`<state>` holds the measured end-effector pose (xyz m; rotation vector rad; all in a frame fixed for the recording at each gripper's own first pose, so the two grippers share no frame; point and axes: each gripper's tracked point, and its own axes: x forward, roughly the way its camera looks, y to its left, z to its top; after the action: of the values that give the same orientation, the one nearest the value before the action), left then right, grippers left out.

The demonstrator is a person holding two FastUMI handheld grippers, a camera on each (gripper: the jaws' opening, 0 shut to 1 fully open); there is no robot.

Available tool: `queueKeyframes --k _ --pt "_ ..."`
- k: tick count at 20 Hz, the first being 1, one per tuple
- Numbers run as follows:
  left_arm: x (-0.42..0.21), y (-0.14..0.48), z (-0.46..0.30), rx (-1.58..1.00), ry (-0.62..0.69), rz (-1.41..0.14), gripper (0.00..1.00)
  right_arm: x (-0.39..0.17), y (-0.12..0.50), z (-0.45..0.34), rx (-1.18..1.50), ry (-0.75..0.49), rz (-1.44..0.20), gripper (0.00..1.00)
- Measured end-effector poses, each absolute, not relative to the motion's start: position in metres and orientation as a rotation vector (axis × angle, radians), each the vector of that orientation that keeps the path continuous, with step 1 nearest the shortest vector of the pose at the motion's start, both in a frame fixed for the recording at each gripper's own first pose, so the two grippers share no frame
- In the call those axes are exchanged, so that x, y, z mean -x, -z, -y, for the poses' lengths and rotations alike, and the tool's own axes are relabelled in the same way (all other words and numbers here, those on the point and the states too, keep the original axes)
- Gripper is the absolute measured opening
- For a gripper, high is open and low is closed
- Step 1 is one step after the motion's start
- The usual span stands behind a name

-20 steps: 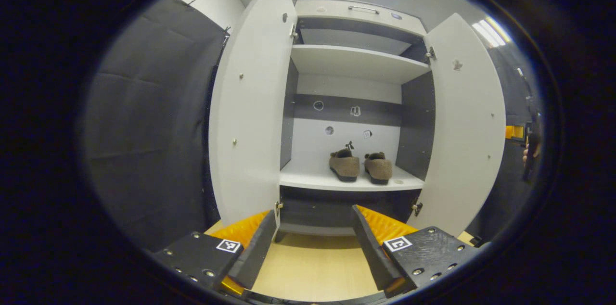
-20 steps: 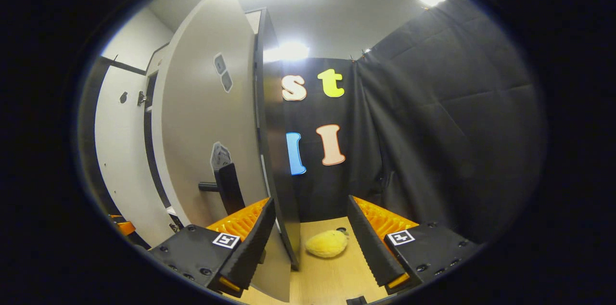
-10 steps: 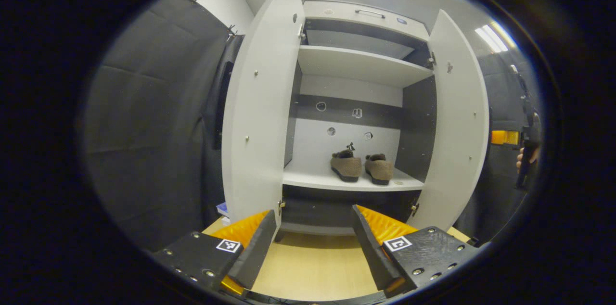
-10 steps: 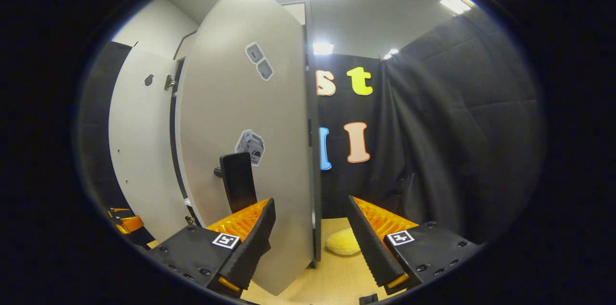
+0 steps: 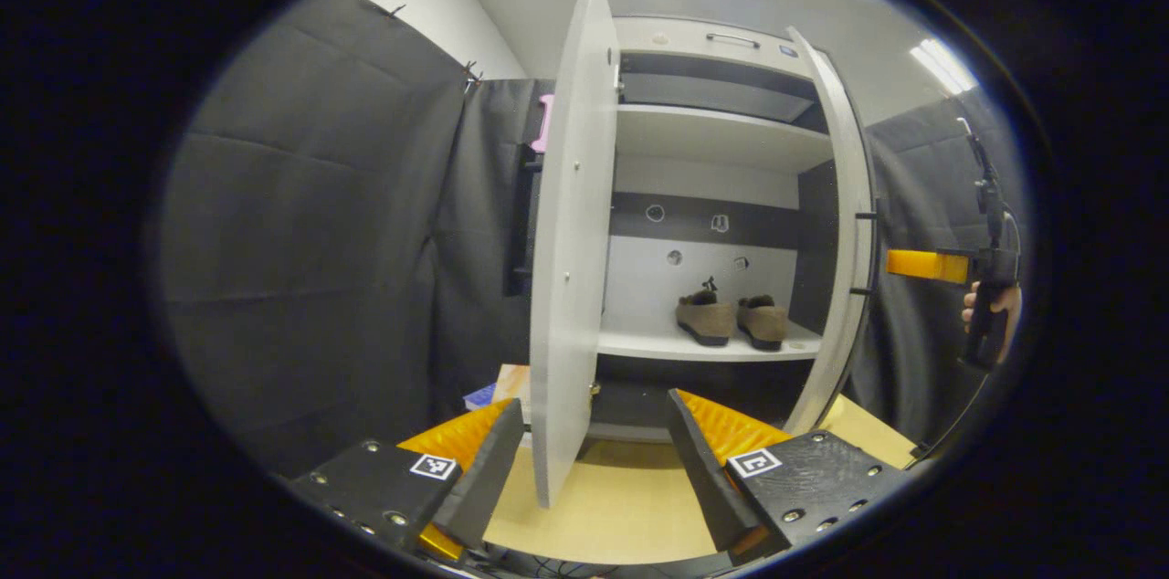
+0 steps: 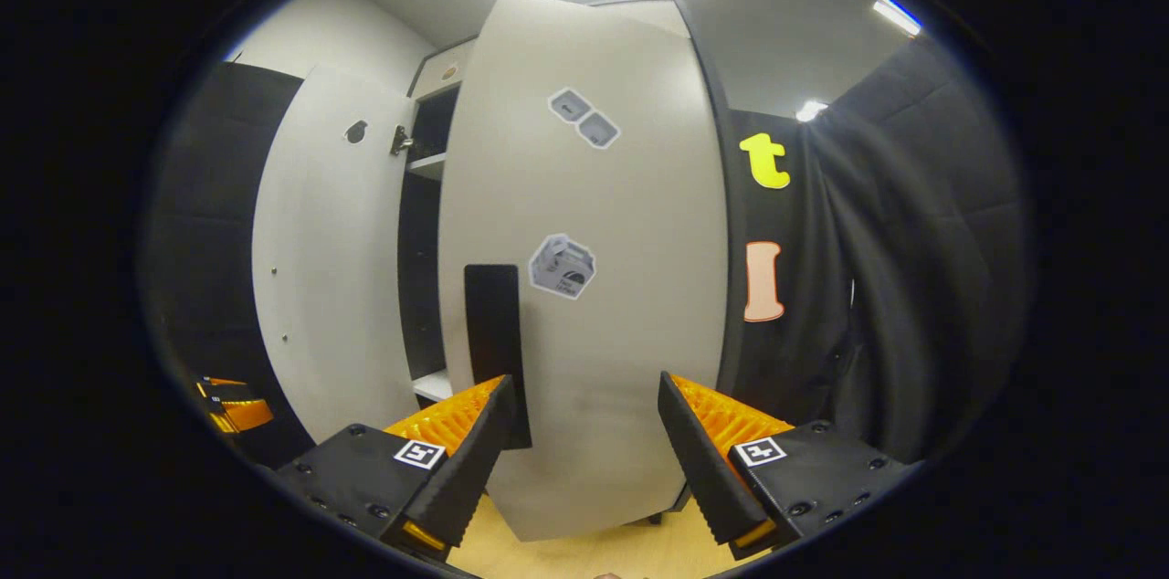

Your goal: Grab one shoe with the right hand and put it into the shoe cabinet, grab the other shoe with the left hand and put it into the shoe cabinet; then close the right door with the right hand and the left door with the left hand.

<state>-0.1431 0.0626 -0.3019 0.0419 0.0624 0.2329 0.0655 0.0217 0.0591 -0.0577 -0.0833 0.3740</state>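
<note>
Where stickers (image 6: 561, 267) dot the right door (image 6: 630, 305), none reads.

Pair of shoes inside the shoe cabinet, both doors part open.

In the left gripper view: two shoes (image 5: 731, 321) side by side on the lower shelf (image 5: 703, 347) of the shoe cabinet (image 5: 721, 118), an upper shelf (image 5: 712, 133) above them. Left door (image 5: 571, 241) edge-on, between the fingers of the left hand-held gripper (image 5: 594, 460). Right door (image 5: 845, 250) right of the shoes; farther right, a hand (image 5: 991, 310). In the right gripper view: right door (image 6: 594, 268) directly ahead of the right hand-held gripper (image 6: 589, 460), left door (image 6: 320, 259) to its left.
</note>
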Motion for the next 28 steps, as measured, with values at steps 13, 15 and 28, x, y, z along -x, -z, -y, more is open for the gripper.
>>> queueKeyframes --k 13,15,28 --pt "0.129 0.241 -0.150 -0.044 -0.365 0.093 0.91 -0.044 0.035 0.002 -0.078 -0.300 -0.129 0.98" --pt "0.118 0.235 -0.149 -0.031 -0.314 0.107 0.91 -0.040 0.040 0.002 -0.071 -0.298 -0.141 0.98" --pt "0.052 0.221 -0.141 -0.012 -0.024 0.061 0.91 -0.026 0.055 0.009 -0.036 -0.292 -0.175 0.98"
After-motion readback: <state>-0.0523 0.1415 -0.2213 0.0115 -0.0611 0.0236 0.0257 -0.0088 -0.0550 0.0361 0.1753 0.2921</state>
